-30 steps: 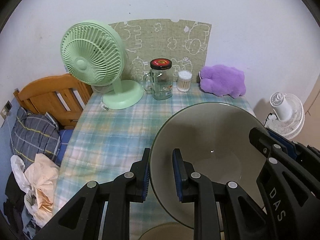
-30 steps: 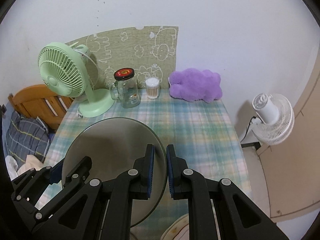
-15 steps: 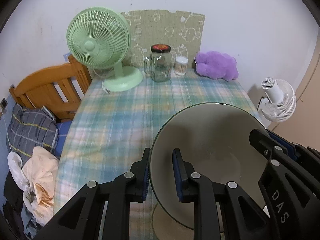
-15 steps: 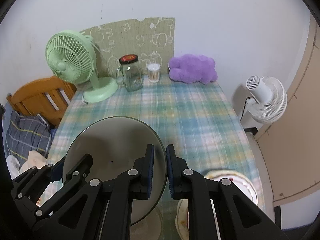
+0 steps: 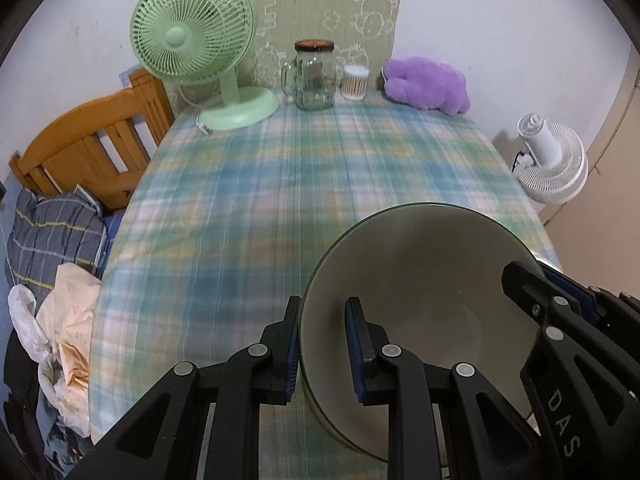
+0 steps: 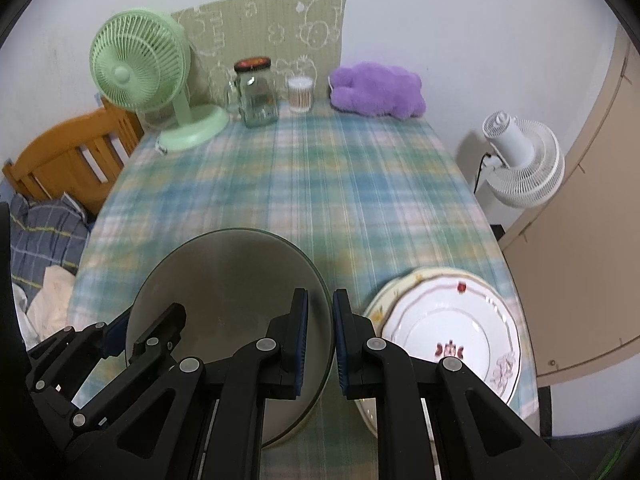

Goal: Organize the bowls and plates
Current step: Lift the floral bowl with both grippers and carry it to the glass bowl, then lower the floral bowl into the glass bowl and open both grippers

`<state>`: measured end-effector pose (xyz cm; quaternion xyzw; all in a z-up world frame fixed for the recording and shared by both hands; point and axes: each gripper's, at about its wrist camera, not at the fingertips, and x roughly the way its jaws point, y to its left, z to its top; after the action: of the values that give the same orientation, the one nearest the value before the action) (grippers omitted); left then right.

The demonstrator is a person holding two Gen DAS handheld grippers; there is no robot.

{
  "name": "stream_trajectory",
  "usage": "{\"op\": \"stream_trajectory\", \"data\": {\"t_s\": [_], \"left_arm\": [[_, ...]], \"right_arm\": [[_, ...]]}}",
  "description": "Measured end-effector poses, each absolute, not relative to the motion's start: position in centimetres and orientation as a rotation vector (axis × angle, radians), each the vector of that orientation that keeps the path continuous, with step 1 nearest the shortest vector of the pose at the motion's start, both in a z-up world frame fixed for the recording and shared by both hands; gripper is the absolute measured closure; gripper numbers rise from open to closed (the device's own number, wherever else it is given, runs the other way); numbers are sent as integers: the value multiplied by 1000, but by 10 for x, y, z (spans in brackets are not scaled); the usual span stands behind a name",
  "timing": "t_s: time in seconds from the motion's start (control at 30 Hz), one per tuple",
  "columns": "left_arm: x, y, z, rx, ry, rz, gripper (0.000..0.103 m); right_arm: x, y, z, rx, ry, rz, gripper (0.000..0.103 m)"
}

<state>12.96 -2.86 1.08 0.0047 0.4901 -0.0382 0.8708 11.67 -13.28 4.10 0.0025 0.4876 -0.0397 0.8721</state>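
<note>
Bowl [image 5: 416, 308]: large, pale inside, dark-rimmed; held over the near part of the table [image 5: 280, 184], tilted, by both grippers at opposite sides of its rim.
Left gripper [image 5: 322, 344]: clamped on the rim's left side, one pad inside, one outside.
Right gripper [image 6: 320, 336]: clamped on the rim's right side, likewise.
Plates [image 6: 448, 332]: white, floral, stacked; set at the table's near right edge, just beside the bowl. A second ago they were hidden from the right wrist view; now they are shown almost whole.
Table: more of the plaid cloth is seen than before in both views.
Green fan [image 5: 192, 36], jar [image 5: 314, 76], swab pot [image 5: 354, 82], purple toy [image 5: 426, 84]: ranged along the far edge, unmoved, now seen farther off.
White fan [image 6: 520, 156]: beyond the table's right side.
</note>
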Motion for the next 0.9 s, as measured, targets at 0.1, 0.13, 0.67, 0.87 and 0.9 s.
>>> {"op": "stream_trajectory", "data": {"t_s": [0.1,0.13,0.67,0.87,0.9], "left_arm": [[125,-27,0,16,1049,-70,84],[124,-27,-4,14,1060,-70,84],[121,-22,-28,-6,1119,-62,84],[125,-27,-30,16,1117,-51,84],[125,-29,-30,28,1112,-50,84]], "right_arm": [[112,-130,31,0,1045,-81,87],[111,-129,28,-5,1055,-81,87],[112,-123,4,-37,1117,-75,87],[115,-127,0,-16,1101,-64,87],[115,-128,0,-14,1095,-60,87]]}}
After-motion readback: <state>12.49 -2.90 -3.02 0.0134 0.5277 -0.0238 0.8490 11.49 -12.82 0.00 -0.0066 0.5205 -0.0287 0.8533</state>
